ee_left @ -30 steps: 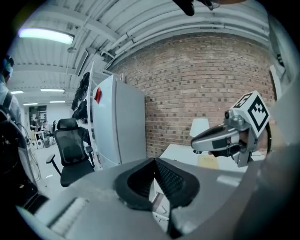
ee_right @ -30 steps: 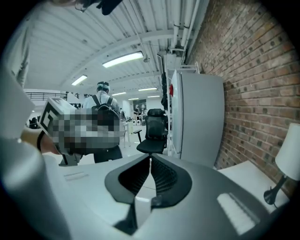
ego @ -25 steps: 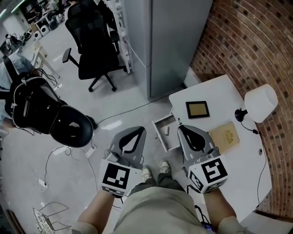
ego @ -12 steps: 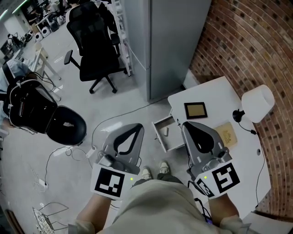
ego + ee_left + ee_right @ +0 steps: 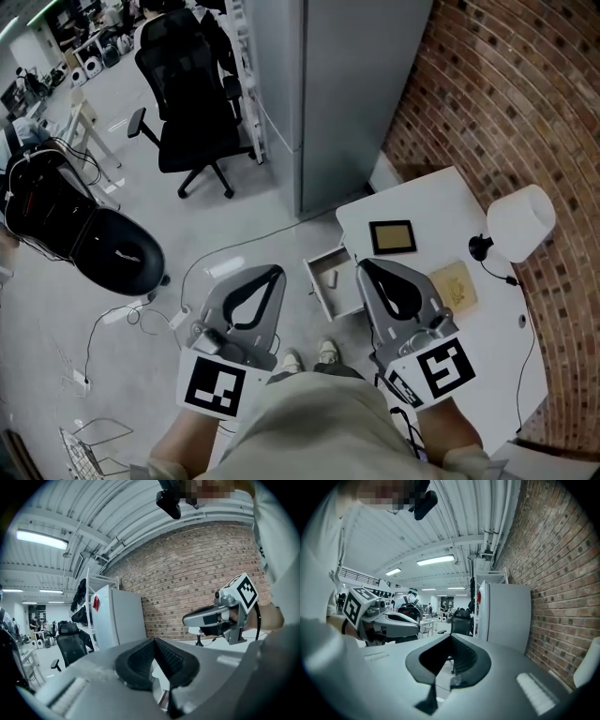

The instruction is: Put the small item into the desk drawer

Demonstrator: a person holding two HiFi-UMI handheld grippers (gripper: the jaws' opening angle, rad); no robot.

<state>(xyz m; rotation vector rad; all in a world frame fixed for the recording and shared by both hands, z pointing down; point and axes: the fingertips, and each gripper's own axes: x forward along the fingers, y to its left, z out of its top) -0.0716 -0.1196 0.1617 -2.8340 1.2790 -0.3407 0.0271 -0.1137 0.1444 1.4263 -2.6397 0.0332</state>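
Flanking drawer [image 5: 319, 291] | left gripper [image 5: 274, 271] near-level, fingers [image 5: 140, 667] closed, empty | right gripper [image 5: 362, 265] near-level, fingers [image 5: 465, 660] closed, empty

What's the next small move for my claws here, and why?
Probably bring the right claw to the front of the open drawer and nudge it shut: the small white item already lies inside, and that claw is closed and empty.

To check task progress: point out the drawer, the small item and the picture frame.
drawer [image 5: 341, 293], head view, bare floor inside.
small item [image 5: 331, 278], head view, its middle.
picture frame [image 5: 392, 237], head view, centre of its brown panel.
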